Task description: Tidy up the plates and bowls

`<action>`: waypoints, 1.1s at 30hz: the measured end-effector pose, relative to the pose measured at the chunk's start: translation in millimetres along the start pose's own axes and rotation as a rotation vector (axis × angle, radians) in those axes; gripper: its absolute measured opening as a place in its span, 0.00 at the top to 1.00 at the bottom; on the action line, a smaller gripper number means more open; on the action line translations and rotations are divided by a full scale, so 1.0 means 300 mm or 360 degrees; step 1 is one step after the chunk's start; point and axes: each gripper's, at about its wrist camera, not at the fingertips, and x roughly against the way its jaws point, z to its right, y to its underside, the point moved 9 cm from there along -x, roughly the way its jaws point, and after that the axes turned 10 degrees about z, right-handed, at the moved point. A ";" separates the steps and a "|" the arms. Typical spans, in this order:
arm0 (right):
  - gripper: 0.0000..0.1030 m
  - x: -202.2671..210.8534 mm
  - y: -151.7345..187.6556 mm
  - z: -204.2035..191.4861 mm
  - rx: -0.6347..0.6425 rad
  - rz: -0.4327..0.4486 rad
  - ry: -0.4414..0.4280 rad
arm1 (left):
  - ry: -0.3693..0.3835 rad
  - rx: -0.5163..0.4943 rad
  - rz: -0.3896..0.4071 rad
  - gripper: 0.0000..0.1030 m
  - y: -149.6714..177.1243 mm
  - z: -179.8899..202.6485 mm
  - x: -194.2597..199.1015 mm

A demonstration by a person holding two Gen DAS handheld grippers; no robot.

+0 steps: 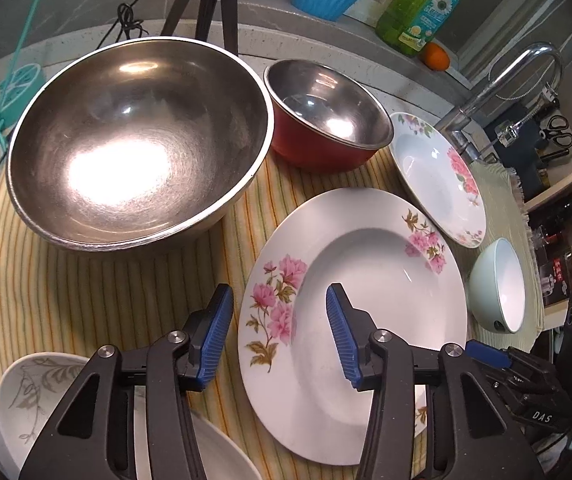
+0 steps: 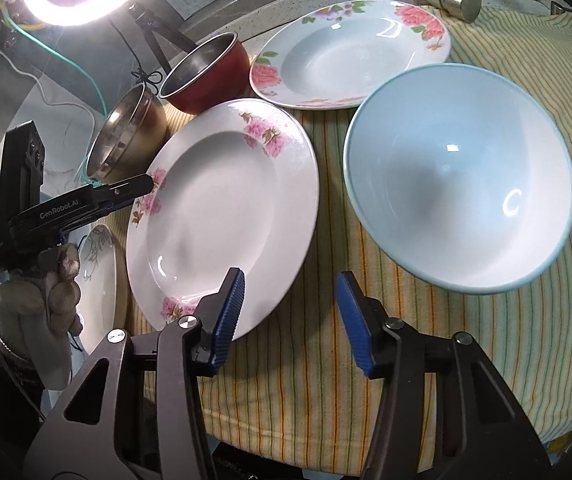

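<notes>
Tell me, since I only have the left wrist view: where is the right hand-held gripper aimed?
Observer: The right hand-held gripper points at the striped cloth between the pink-flower plate and the pale blue bowl, with nothing between its open jaws.
Operator: Is that bowl empty?
Observer: Yes, it is empty, upright and apart from the plate.
Operator: And my left hand-held gripper?
Observer: From the side, the left hand-held gripper sits at the plate's flowered rim. I cannot tell if it touches.
</notes>
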 end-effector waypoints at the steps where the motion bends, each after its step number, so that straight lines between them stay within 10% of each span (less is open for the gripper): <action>1: 0.52 -0.005 -0.002 0.000 -0.0003 -0.0003 -0.0001 | 0.0004 0.0004 -0.0004 0.57 0.000 0.001 -0.004; 33: 0.73 -0.032 0.020 -0.021 0.0014 -0.0060 -0.0032 | -0.0014 -0.0037 -0.0058 0.65 0.021 0.014 -0.007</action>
